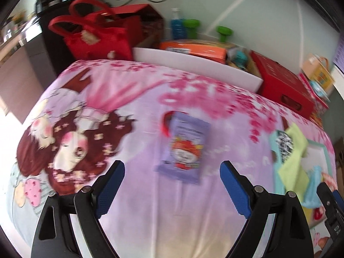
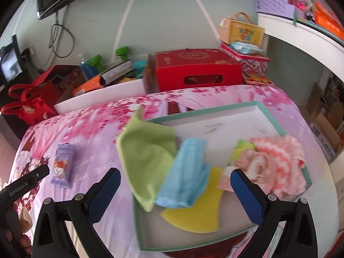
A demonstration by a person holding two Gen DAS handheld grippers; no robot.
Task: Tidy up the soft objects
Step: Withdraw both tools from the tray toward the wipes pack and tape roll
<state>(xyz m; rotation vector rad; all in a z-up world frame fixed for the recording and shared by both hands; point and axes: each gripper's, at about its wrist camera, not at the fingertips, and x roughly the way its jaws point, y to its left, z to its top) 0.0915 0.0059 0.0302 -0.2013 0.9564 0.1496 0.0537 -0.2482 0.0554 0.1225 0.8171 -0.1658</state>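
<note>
One tray (image 2: 279, 126) holds one green cloth (image 2: 148, 157), one blue cloth (image 2: 187, 178), one yellow sponge (image 2: 200, 212), one pink-and-white cloth (image 2: 279, 161). One purple packet (image 1: 182, 148) lies on the bed (image 1: 139, 193).

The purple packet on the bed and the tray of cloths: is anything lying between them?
No. In the right wrist view, only bare printed bedsheet separates the purple packet from the green cloth overhanging the tray.

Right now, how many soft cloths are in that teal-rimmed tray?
4, possibly more hidden: a lime-green cloth draped over the left rim, a light-blue cloth beside it, a yellow cloth underneath, and a pink-and-white knitted cloth at right.
</note>
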